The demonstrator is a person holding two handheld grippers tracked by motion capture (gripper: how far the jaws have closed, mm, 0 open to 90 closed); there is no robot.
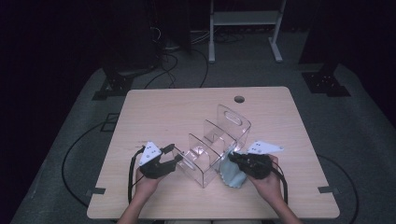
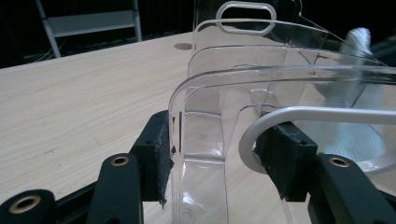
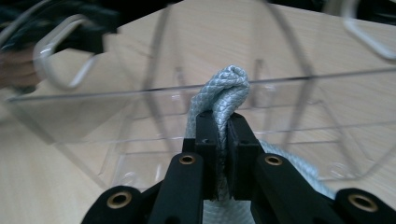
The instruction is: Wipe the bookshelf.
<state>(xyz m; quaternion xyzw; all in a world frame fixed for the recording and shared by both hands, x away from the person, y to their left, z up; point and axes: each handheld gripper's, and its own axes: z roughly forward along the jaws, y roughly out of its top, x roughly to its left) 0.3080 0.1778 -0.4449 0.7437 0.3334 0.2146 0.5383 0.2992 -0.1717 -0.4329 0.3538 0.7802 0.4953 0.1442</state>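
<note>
The left tool point(image 1: 172, 156) clamps the end wall of the clear acrylic organizer point(image 1: 215, 144) at six o'clock on the table point(image 1: 163, 105); the right tool point(image 3: 223, 135) pinches a pale blue cloth point(image 3: 224, 91) against its side. Hard wiping could slide or tip the light organizer, or pull the cloth free.

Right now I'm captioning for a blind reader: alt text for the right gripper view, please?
The right gripper pinches a fold of pale blue cloth against the wall of a clear plastic organizer on a wooden table.
</note>
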